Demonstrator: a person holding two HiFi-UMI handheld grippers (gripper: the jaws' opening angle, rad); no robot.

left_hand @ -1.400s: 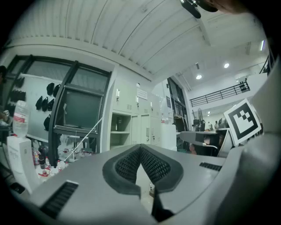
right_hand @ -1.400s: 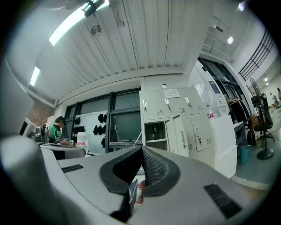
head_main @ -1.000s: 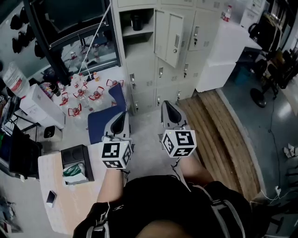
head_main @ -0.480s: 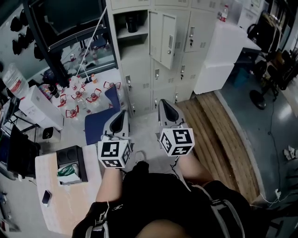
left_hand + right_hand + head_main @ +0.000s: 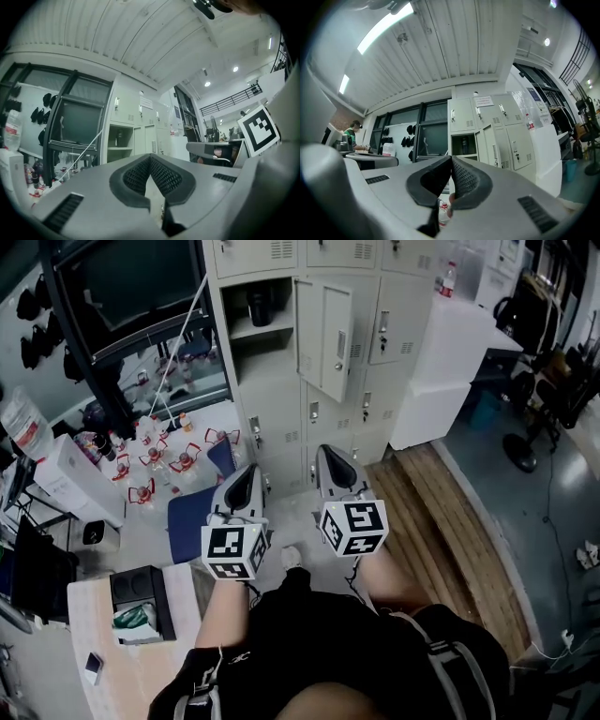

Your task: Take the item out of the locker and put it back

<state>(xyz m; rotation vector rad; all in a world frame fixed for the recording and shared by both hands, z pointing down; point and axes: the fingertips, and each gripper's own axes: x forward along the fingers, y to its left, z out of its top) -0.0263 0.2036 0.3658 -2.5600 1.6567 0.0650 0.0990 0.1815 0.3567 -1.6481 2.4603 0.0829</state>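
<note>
The grey locker bank (image 5: pixel 281 381) stands ahead, with one upper compartment open and its door (image 5: pixel 325 338) swung out to the right. A dark bottle-like item (image 5: pixel 258 307) stands on the shelf inside; it also shows as the dark item (image 5: pixel 118 138) in the left gripper view and the dark item (image 5: pixel 463 144) in the right gripper view. My left gripper (image 5: pixel 246 474) and right gripper (image 5: pixel 329 456) are held side by side in front of my body, well short of the locker. Both are shut with nothing between the pads: left gripper (image 5: pixel 150 160), right gripper (image 5: pixel 451 162).
A white cabinet (image 5: pixel 450 343) with a bottle (image 5: pixel 447 277) on top stands right of the lockers. A blue chair (image 5: pixel 199 507) and several red-handled bottles (image 5: pixel 159 451) are on the floor at left. A wooden platform (image 5: pixel 441 512) lies at right, a table with a black box (image 5: pixel 141 589) at lower left.
The lockers have come closer and shifted left in the head view. Both grippers keep their place in front of my body and stay shut.
</note>
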